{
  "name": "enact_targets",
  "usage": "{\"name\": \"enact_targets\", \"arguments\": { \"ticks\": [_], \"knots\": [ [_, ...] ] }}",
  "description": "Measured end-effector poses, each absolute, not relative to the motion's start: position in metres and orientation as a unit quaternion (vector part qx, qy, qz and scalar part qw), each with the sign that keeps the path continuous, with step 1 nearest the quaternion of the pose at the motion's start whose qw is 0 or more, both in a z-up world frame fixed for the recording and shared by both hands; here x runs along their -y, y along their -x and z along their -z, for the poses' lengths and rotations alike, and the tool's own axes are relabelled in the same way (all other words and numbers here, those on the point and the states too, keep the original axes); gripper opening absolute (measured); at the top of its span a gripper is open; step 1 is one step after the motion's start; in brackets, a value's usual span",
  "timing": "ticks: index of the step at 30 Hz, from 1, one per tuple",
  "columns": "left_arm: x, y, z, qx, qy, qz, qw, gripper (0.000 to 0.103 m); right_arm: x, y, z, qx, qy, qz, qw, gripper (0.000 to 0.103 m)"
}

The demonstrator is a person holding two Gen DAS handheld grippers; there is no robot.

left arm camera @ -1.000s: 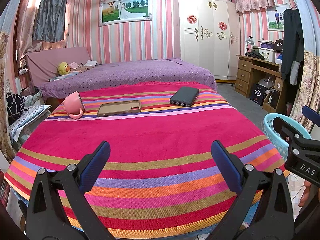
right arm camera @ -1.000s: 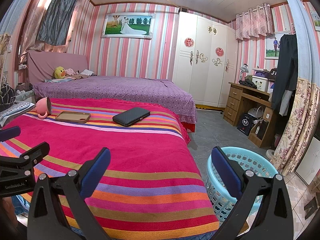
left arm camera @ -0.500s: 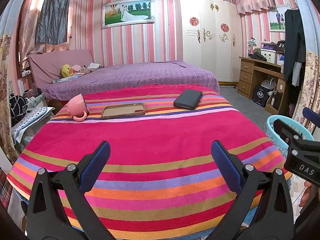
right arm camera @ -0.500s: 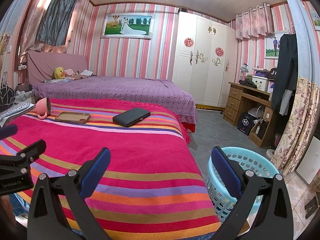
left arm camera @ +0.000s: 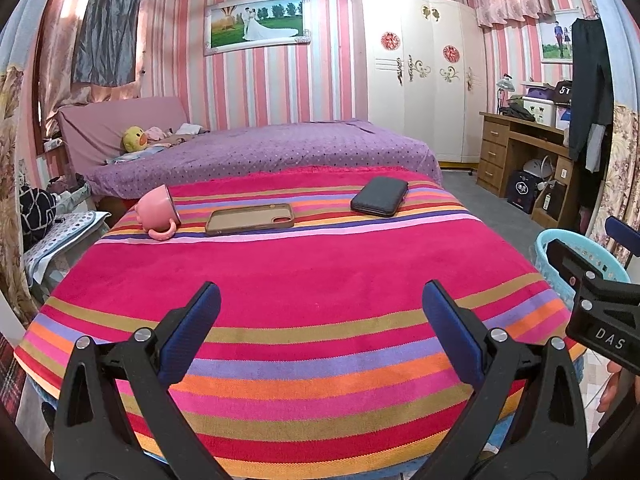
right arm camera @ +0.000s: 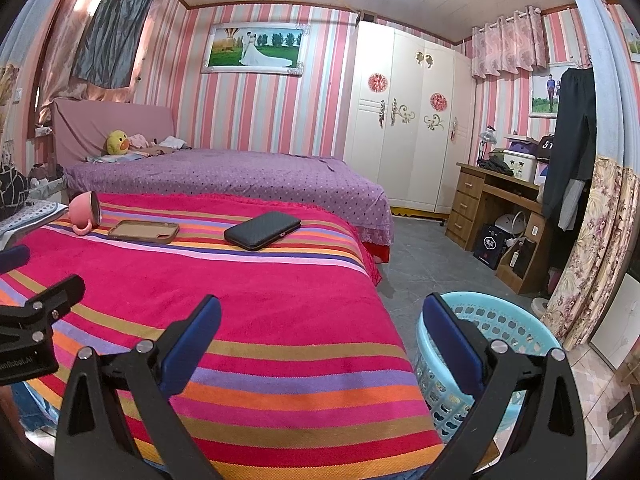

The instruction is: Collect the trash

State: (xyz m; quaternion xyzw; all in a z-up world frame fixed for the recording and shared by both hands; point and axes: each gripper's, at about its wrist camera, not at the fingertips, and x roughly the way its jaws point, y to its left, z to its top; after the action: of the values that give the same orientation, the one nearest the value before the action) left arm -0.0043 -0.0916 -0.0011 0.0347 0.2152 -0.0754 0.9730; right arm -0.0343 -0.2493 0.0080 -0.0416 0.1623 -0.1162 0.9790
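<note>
A pink mug [left arm camera: 157, 213] lies on its side at the far left of a striped cloth [left arm camera: 304, 280]. A brown phone case [left arm camera: 250, 219] lies beside it and a black wallet [left arm camera: 379, 196] further right. They also show in the right wrist view: mug [right arm camera: 85, 213], case [right arm camera: 144, 231], wallet [right arm camera: 262, 230]. A light blue basket [right arm camera: 500, 344] stands on the floor right of the table. My left gripper [left arm camera: 320, 320] is open and empty over the near cloth. My right gripper [right arm camera: 320, 332] is open and empty at the table's right edge, near the basket.
A purple bed [left arm camera: 264, 148] stands behind the table. A wooden desk [right arm camera: 492, 208] and white wardrobe [right arm camera: 408, 120] line the right wall. A cluttered stand [left arm camera: 56, 232] is at the left. Grey floor [right arm camera: 424, 256] lies between bed and desk.
The left wrist view has tilted up slightly, so the objects sit lower in frame. Seen from the right wrist, the left gripper has slid left. Both grippers stay open.
</note>
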Motion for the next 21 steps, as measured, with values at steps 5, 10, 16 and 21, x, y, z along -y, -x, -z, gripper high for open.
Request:
{"name": "enact_targets", "arguments": {
  "ticks": [5,10,16,21],
  "knots": [
    [0.0923,0.0046,0.0009,-0.215,-0.035,0.075,0.973,0.097,0.2506,0.0351,-0.0082,-0.163,0.037,0.116,0.979,0.098],
    [0.0936,0.0048,0.0002,-0.216,-0.035,0.076,0.973,0.097,0.2522,0.0345,-0.0090,-0.164,0.036,0.118,0.979,0.098],
    [0.0934,0.0059,-0.0003,-0.216,-0.034,0.076,0.973,0.097,0.2526,0.0327,-0.0086,-0.165,0.037,0.117,0.979,0.098],
    [0.0938,0.0055,-0.0024,-0.214,-0.029,0.076,0.974,0.097,0.2517,0.0307,-0.0077,-0.166,0.038,0.117,0.978,0.098]
  ]
}}
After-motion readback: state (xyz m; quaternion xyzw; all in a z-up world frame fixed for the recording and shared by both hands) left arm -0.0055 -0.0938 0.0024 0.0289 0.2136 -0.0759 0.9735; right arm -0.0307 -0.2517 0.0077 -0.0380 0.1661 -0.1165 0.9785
